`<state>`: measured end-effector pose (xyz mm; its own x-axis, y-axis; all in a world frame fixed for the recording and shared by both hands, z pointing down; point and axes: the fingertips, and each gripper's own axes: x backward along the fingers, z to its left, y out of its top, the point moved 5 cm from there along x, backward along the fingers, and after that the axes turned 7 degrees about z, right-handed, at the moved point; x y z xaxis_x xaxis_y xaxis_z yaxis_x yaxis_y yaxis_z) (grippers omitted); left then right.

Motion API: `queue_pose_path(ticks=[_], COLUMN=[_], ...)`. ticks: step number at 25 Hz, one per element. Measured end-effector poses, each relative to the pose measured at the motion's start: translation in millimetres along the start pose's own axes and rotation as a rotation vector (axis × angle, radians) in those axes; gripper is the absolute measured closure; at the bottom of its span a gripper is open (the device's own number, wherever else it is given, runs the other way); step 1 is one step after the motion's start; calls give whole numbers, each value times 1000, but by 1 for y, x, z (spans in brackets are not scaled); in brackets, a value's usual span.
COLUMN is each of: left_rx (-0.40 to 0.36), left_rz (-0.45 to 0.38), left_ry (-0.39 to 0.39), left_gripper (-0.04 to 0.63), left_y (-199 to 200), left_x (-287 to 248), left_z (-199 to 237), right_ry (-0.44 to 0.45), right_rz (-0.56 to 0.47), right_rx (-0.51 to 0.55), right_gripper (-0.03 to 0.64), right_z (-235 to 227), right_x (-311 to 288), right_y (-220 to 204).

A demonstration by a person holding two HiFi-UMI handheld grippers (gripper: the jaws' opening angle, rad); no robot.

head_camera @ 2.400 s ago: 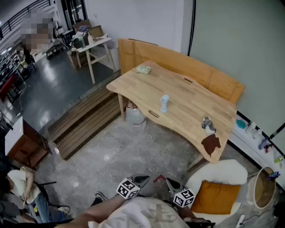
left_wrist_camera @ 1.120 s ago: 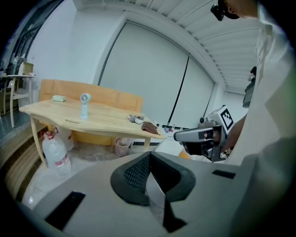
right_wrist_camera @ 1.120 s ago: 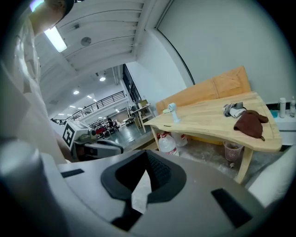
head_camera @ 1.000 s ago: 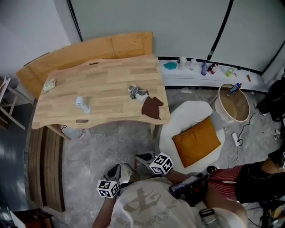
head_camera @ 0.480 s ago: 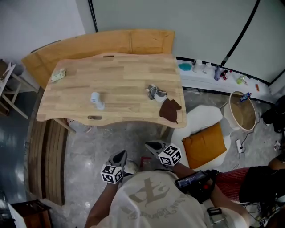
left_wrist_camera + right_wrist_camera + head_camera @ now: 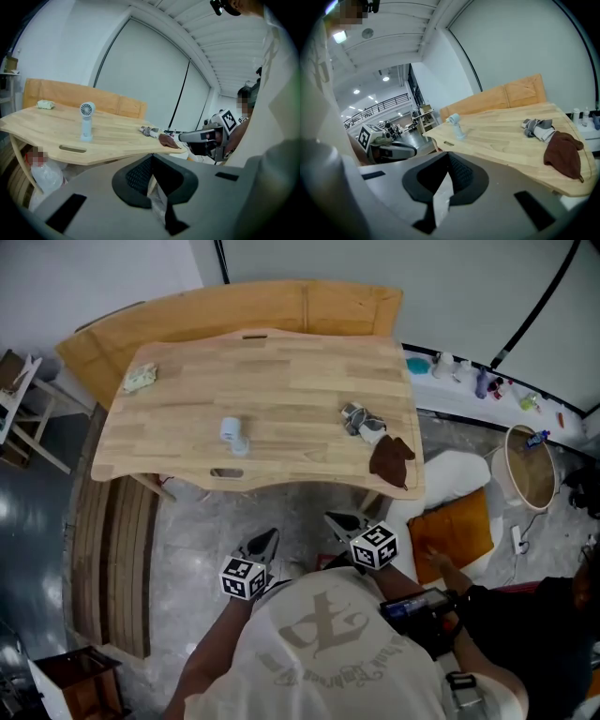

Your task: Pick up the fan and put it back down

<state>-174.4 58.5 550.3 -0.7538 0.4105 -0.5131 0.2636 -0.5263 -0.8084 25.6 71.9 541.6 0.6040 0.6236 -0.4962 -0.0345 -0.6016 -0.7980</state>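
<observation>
A small pale-blue hand fan (image 6: 233,435) stands upright on the wooden table (image 6: 291,371), left of its middle and near the front edge. It also shows in the left gripper view (image 6: 86,121) and the right gripper view (image 6: 456,124). My left gripper (image 6: 268,539) and right gripper (image 6: 339,519) hang over the floor just short of the table's front edge, both pointing at it. Both are shut and hold nothing. The fan is well beyond both grippers, a little left of the left one.
On the table's right lie a grey-white bundle (image 6: 361,420) and a brown cloth (image 6: 390,457); a greenish rag (image 6: 141,379) lies far left. A white chair with an orange cushion (image 6: 459,526), a basket (image 6: 530,465) and another person's hand (image 6: 441,566) are at right. Slatted boards (image 6: 117,540) lie left.
The table has swung round to face me squarely and has come nearer. Both grippers have moved forward toward its front edge, still shut and empty. The fan has not moved.
</observation>
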Motion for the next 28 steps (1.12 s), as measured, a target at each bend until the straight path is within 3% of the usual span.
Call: queue_pose_path(ticks=[16, 25, 28], left_rx=[49, 60, 81], left_rz=[37, 28, -9], left_ry=[25, 85, 88], left_gripper=[584, 584, 584], left_y=[3, 31, 44], left_x=[-5, -26, -34], left_z=[48, 98, 112], right_ry=[13, 70, 78], right_rz=[20, 0, 16], right_rx=[-58, -18, -12], right_gripper=[603, 603, 603], right_z=[-18, -49, -63], right_x=[-47, -94, -106], right_y=[10, 55, 65])
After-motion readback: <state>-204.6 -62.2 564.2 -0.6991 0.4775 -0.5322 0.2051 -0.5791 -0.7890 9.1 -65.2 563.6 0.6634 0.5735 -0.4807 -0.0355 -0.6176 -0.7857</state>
